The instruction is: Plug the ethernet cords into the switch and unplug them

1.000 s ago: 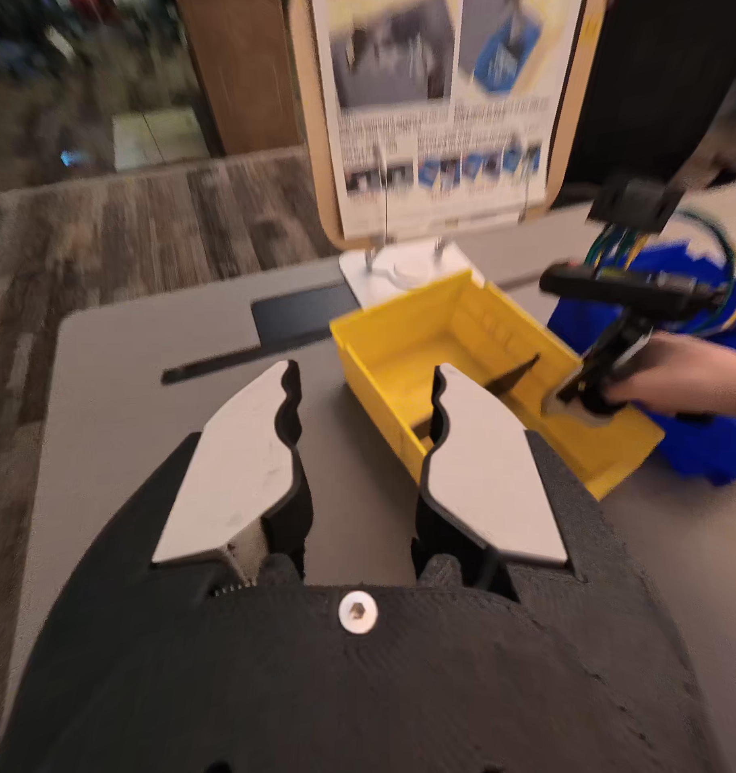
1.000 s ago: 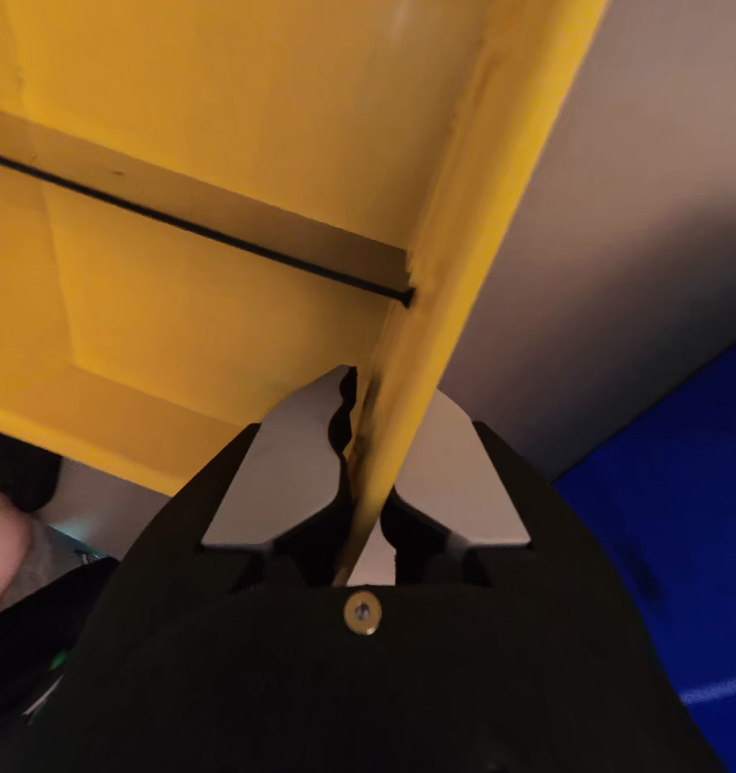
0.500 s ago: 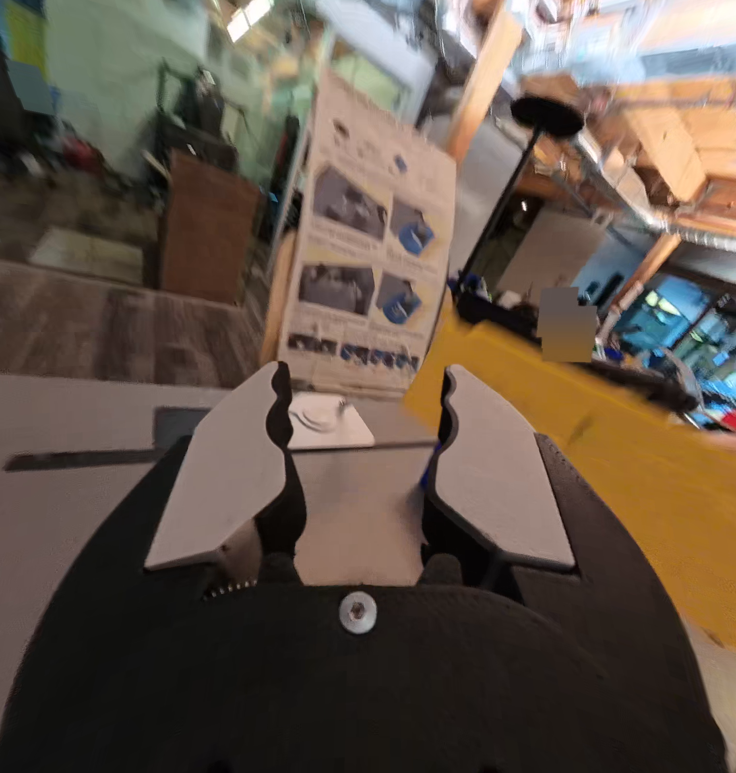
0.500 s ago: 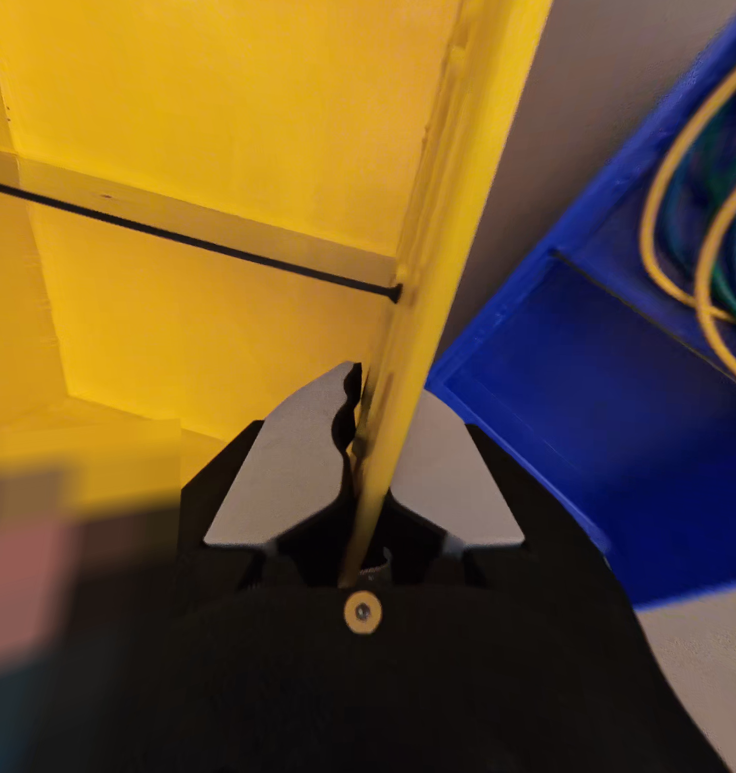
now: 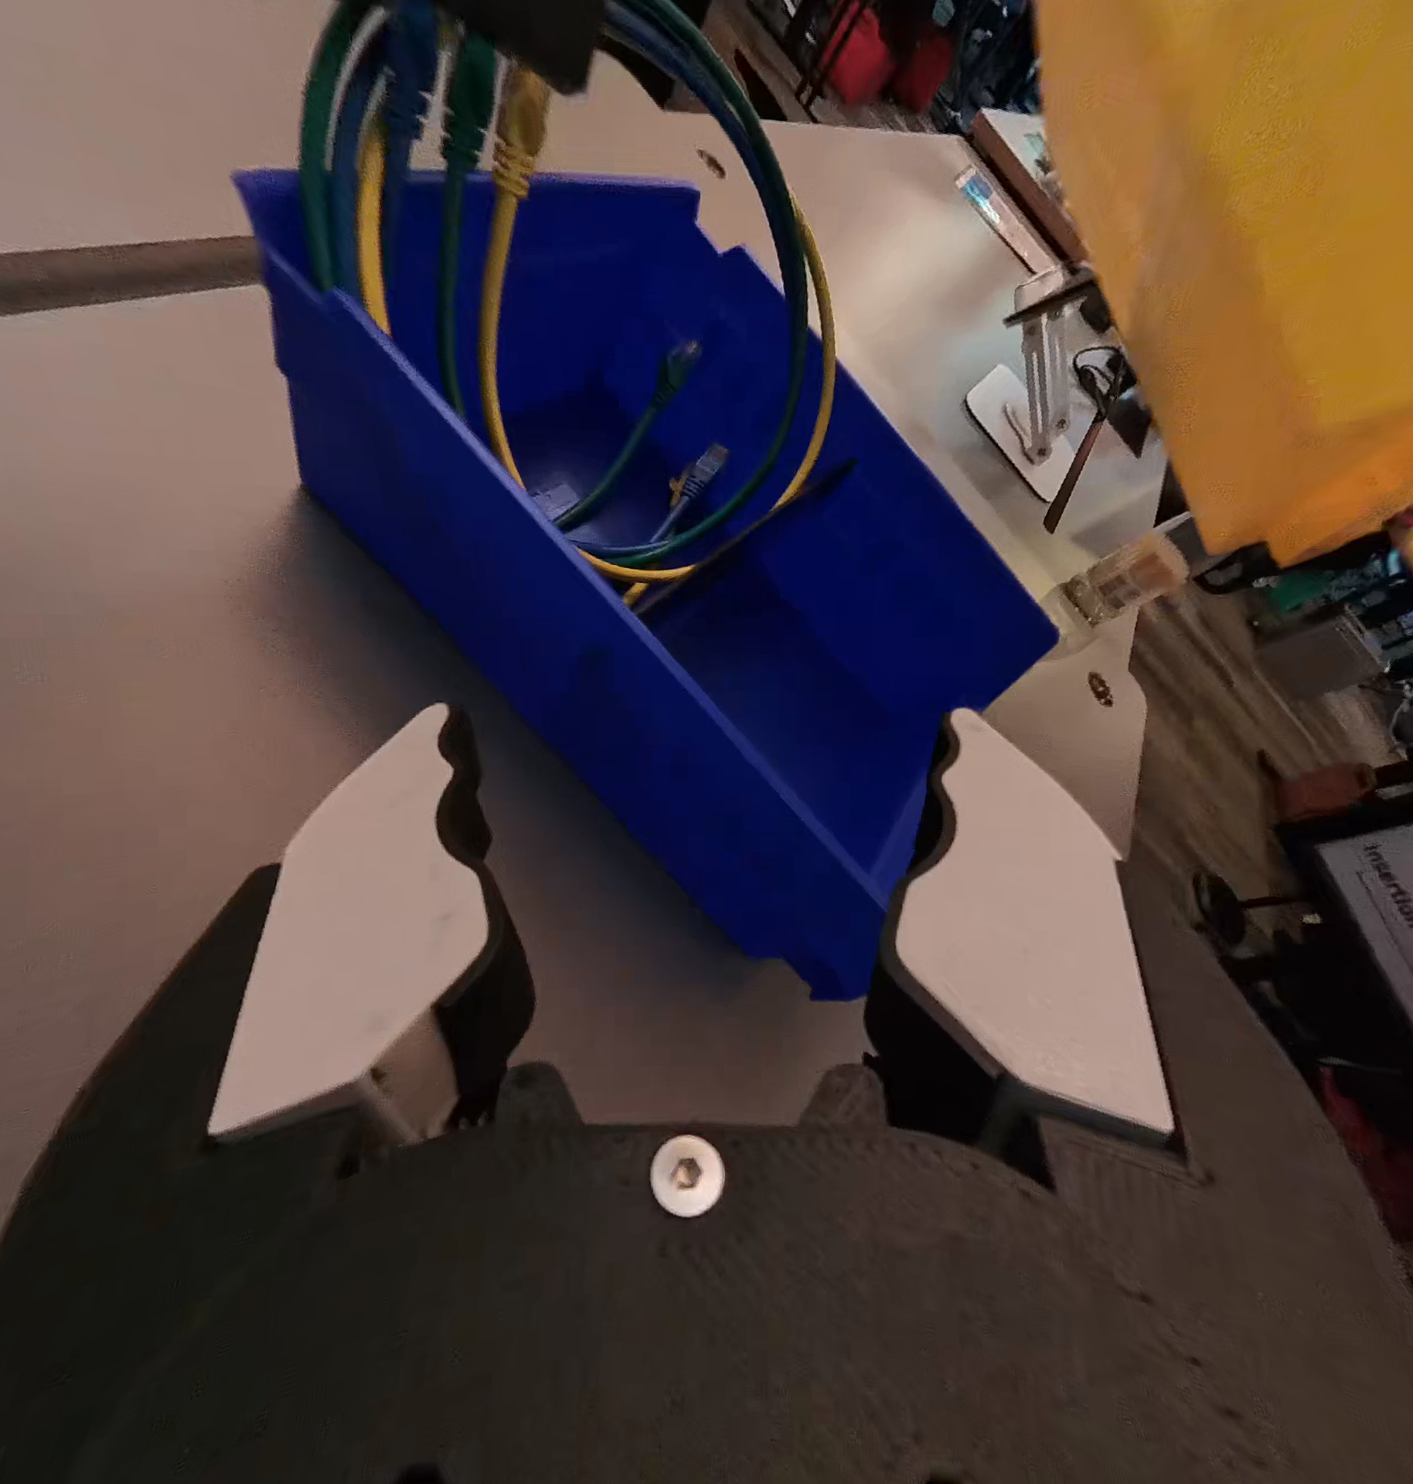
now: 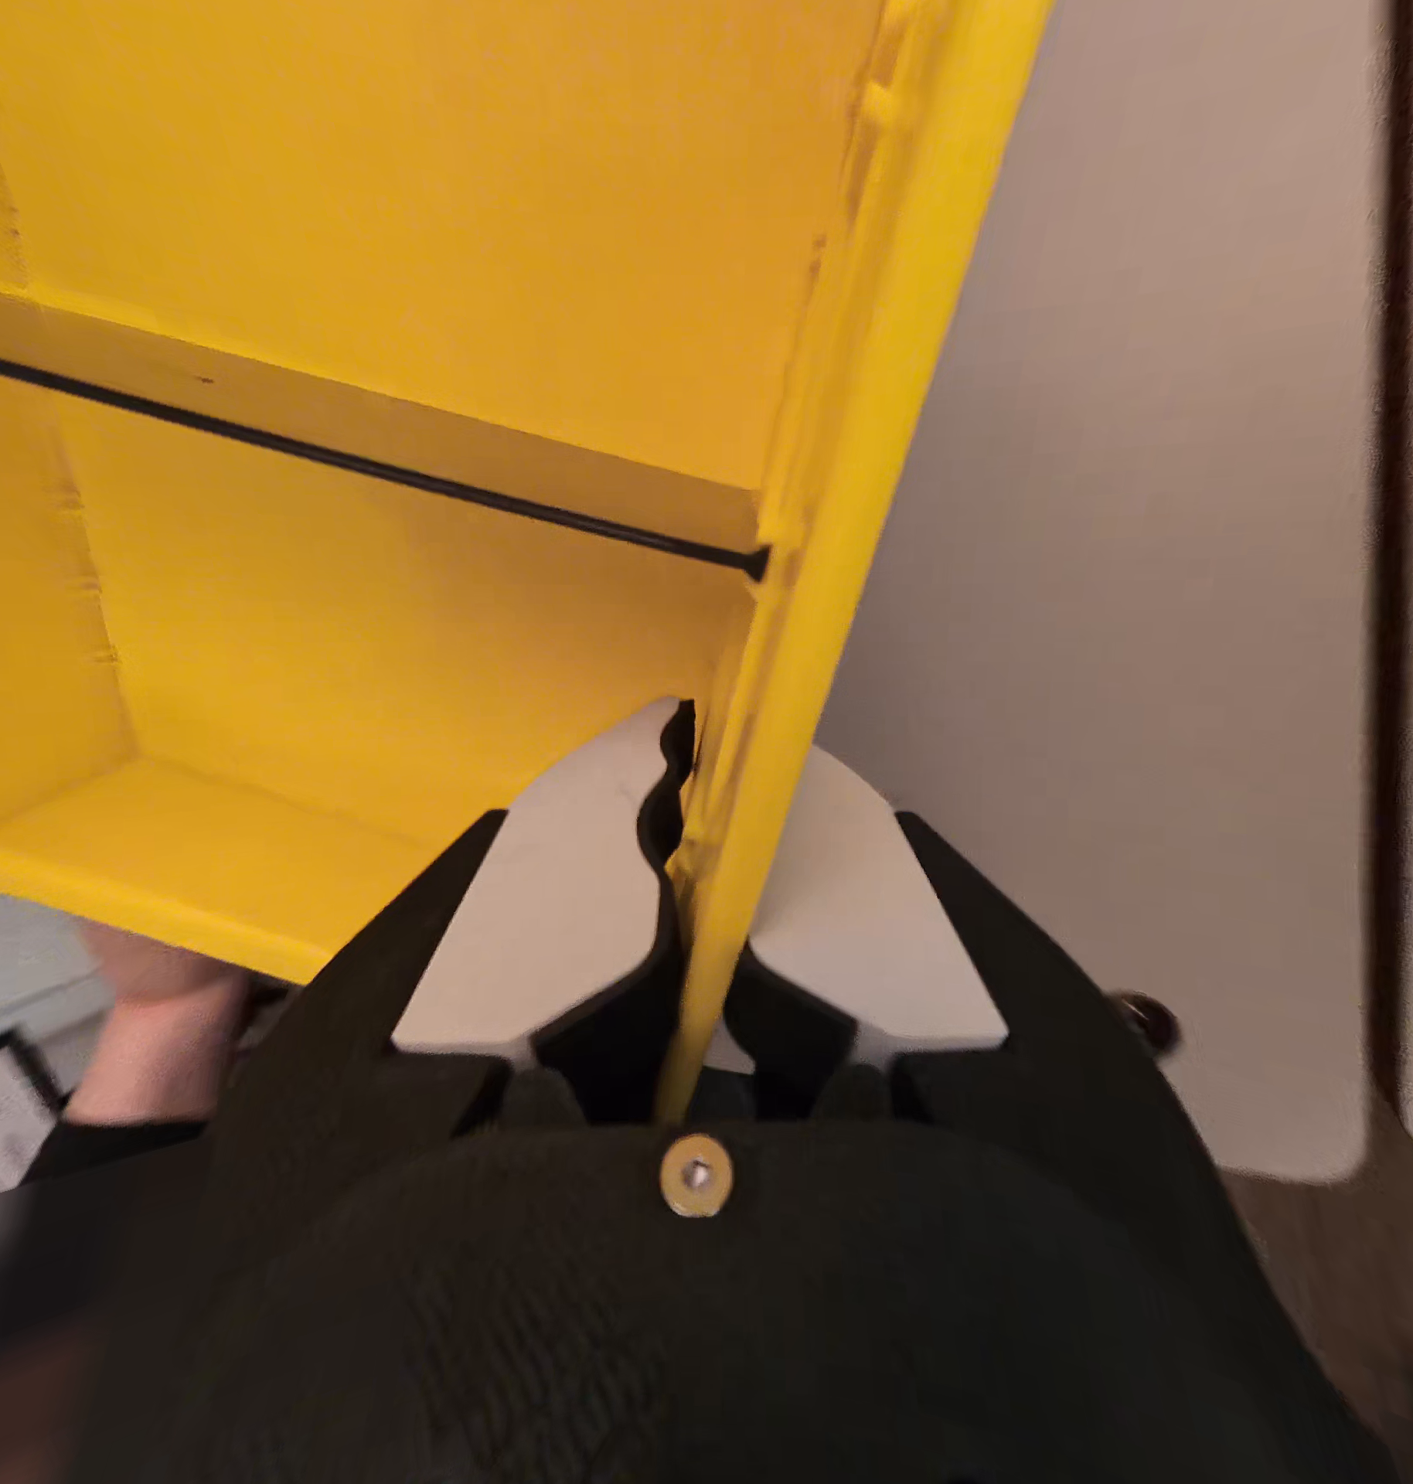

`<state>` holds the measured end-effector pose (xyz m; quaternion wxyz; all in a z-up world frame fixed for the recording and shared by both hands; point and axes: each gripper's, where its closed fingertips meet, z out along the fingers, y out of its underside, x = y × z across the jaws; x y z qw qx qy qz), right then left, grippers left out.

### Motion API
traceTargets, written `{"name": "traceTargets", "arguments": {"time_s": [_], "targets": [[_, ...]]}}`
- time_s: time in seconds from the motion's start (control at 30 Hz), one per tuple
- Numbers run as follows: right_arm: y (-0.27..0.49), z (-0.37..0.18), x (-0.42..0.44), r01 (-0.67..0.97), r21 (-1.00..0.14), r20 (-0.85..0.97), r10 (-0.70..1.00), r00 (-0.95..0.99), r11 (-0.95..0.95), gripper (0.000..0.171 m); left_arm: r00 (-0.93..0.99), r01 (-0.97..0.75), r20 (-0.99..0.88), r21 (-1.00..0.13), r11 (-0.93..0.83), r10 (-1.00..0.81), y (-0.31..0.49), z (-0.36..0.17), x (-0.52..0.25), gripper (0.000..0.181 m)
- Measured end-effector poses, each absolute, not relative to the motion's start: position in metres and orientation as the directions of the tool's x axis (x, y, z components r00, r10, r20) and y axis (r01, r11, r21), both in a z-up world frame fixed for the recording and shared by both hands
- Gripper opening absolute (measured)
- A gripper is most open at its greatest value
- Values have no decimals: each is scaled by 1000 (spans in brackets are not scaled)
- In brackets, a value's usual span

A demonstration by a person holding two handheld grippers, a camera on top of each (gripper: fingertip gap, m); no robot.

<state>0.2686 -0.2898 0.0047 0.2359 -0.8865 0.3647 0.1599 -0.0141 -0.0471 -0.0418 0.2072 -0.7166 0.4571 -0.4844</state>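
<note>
Left gripper (image 5: 691,803), open and empty, has swung to the blue bin (image 5: 687,723) holding the cords (image 5: 478,321); right gripper (image 6: 735,811), clamped on the yellow bin (image 6: 775,803), has lifted it aside—plugging not begun.

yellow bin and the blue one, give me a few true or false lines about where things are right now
1. The right tool is clamped on a side wall of the yellow bin. True.
2. The left tool holds a cord. False: it is open and holds nothing.
3. Green, blue and yellow cords loop into the blue bin. True.
4. The yellow bin is full of cords. False: the part in view holds none, only a thin black divider.
5. The blue bin sits on the grey table. True.
</note>
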Motion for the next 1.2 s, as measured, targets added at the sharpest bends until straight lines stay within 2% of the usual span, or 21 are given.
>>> {"name": "traceTargets", "arguments": {"time_s": [0.13, 0.27, 0.37, 0.5, 0.67, 0.77, 0.8, 0.93, 1.0, 1.07, 1.13, 1.2], "targets": [[-334, -51, 307, -766, -225, -232, -730, 643, -603, 6, 127, -544, 376, -747, -381, -918, -61, -67, -7, 105], [-355, -77, 326, -760, -155, -65, -761, 645, -631, 5, 109, -574, 232, -779, -252, -967, -70, -79, -1, 102], [-351, -91, 325, -710, -81, 24, -714, 700, -699, 5, 76, -610, 230, -759, -227, -970, -77, -81, -4, 87], [-328, -96, 314, -649, -84, -26, -650, 760, -756, 5, 74, -661, 268, -708, -249, -961, -67, -81, -19, 52], [-283, -100, 281, -512, -72, -33, -511, 859, -856, 4, 126, -681, 269, -676, -281, -955, -36, -72, -38, 51], [-254, -102, 258, -465, -100, -53, -462, 886, -880, 5, 139, -692, 362, -631, -352, -922, -24, -71, -50, 64], [-243, -103, 250, -451, -110, -61, -447, 892, -886, 6, 167, -713, 342, -606, -353, -925, -16, -78, -56, 65], [-205, -109, 214, -408, -137, -100, -397, 912, -903, 7, 234, -883, 47, -407, -232, -971, 21, -115, -100, 46], [-193, -112, 203, -395, -141, -124, -380, 917, -908, 6, 279, -906, -40, -342, -249, -960, 39, -115, -121, 36], [-189, -116, 201, -390, -131, -136, -373, 918, -911, 5, 351, -892, -10, -307, -331, -936, 56, -114, -141, 21], [-191, -121, 204, -381, -109, -129, -367, 921, -918, 5, 387, -870, 25, -319, -375, -922, 77, -111, -160, 6], [-197, -128, 210, -392, -89, -115, -382, 917, -916, 6, 419, -858, 39, -308, -410, -907, 96, -110, -185, 5]]}}
